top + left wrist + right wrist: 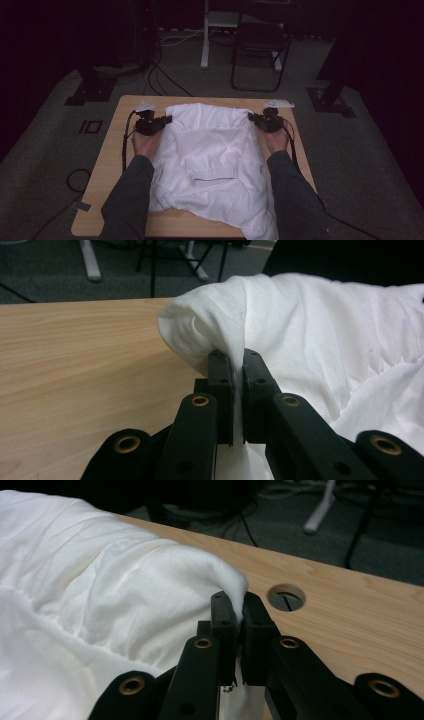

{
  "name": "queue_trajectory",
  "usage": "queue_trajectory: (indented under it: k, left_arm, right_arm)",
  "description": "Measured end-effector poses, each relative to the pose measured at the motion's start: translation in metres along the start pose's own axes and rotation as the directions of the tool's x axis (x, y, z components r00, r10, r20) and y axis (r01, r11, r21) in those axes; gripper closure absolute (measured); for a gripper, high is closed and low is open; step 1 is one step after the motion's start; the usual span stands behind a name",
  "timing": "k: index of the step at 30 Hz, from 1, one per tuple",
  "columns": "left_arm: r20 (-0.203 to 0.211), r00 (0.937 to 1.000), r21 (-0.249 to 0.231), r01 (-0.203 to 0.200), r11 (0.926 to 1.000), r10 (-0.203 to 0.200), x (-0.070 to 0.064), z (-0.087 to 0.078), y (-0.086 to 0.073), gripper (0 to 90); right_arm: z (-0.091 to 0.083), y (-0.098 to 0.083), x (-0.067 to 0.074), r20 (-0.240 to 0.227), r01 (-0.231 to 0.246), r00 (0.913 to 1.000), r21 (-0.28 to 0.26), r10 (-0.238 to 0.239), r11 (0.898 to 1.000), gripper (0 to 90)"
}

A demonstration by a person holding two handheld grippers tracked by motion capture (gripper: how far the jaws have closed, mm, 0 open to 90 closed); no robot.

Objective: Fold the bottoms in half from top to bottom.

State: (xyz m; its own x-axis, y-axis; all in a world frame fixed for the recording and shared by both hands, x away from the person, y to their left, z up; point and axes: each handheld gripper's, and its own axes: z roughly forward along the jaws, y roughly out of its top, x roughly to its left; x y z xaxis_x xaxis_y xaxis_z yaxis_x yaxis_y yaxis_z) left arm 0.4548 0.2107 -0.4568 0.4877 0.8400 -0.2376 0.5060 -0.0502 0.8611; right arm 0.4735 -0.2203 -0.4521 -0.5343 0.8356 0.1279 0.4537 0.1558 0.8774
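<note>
Only rightward, table hole (286, 598) beside garment (125, 595).

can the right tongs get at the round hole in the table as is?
Probably not yet: the right tongs are shut on the white garment. The hole lies bare just beyond them, so once they let go the way looks free.
</note>
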Motion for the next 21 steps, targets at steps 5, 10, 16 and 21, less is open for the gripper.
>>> queue_trajectory:
  k: [5,10,16,21]
  left_arm:
    - [0.067,0.9967,-0.054,-0.042,0.9976,0.046,-0.013,-0.036,-0.023,85.6]
    - [0.123,0.9889,-0.083,-0.074,0.9938,0.084,-0.028,-0.070,-0.054,85.4]
    - [0.136,0.9840,-0.041,-0.111,0.9930,0.115,-0.040,-0.087,-0.086,84.9]
    - [0.146,0.9831,0.014,-0.113,0.9935,0.110,-0.043,-0.100,-0.121,84.2]
  right_arm:
    - [-0.030,-0.017,0.014,-0.045,0.045,0.9979,-0.039,-0.046,0.998,86.7]
    - [-0.061,-0.048,0.029,-0.095,0.067,0.9929,-0.057,-0.073,0.996,86.6]
    - [-0.084,-0.082,0.042,-0.130,0.063,0.9890,-0.055,-0.070,0.996,86.6]
    - [-0.097,-0.115,0.054,-0.159,0.071,0.9846,-0.019,-0.073,0.997,86.5]
